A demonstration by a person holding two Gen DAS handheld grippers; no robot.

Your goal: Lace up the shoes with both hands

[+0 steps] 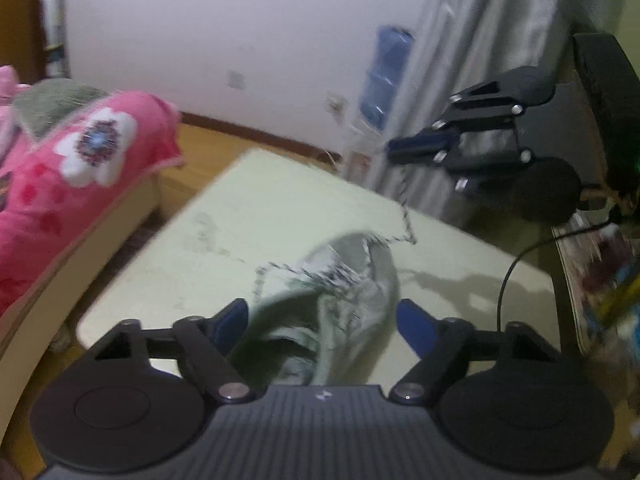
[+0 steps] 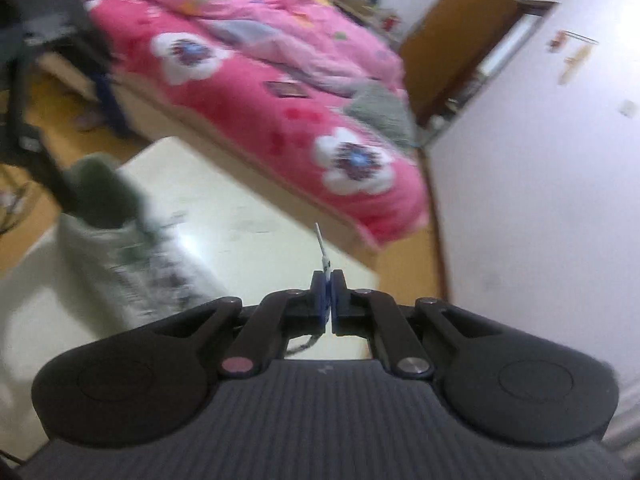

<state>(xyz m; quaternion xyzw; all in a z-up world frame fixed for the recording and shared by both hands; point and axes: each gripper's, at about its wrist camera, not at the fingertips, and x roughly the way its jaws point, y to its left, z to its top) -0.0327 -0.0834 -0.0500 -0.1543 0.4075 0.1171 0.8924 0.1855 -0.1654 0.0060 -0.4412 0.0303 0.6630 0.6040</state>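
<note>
The left gripper (image 1: 322, 318) is a matte black plastic tool: a ribbed, dark grey housing across the bottom of its view, with a small pale logo at the middle of its top edge. Two round black discs flank the housing. Black linkage bars run from silver round-headed screws toward two dark blue fingers (image 1: 416, 330). The right gripper (image 2: 329, 300) has the same build, with ribbed housing, twin discs, black bars and blue fingers (image 2: 319, 300); one of its screws looks pinkish, the other silver. Seen from the left wrist, its linkage shows several silver screw heads.
</note>
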